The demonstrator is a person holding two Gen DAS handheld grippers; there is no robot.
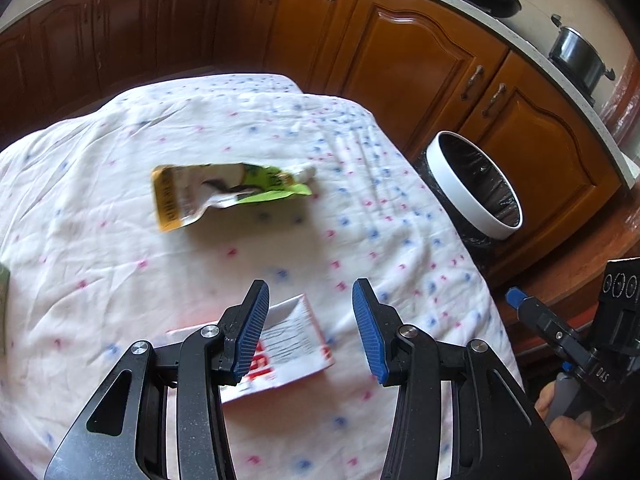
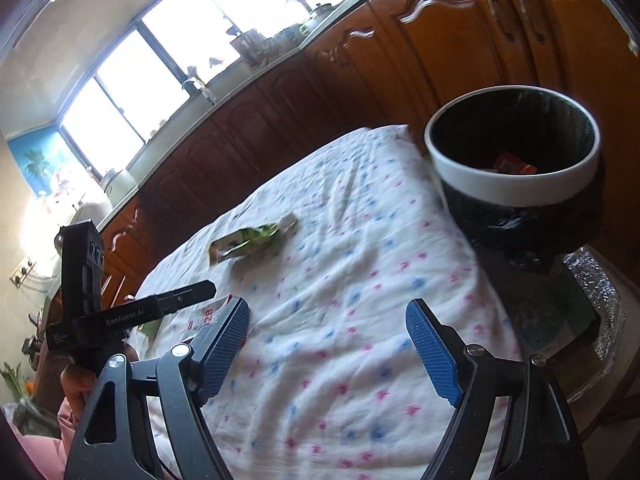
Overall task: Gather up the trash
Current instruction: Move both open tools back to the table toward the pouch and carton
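Note:
A crumpled green, yellow and white pouch (image 1: pixel 224 194) with a white cap lies on the table's patterned cloth (image 1: pixel 120 240); it also shows in the right wrist view (image 2: pixel 250 240). A white and red packet (image 1: pixel 288 344) lies flat just under my left gripper (image 1: pixel 310 304), which is open and empty above it. My right gripper (image 2: pixel 328 326) is open and empty over the cloth. A white-rimmed bin (image 1: pixel 476 188) with a black liner stands off the table's right edge; in the right wrist view (image 2: pixel 516 184) it holds an orange wrapper (image 2: pixel 514 164).
Brown kitchen cabinets (image 1: pixel 400 48) run behind the table under a pale counter with a pot (image 1: pixel 578 58). The other gripper and hand show at the right edge (image 1: pixel 580 344). A dark stool with glittery trim (image 2: pixel 580 312) sits below the bin.

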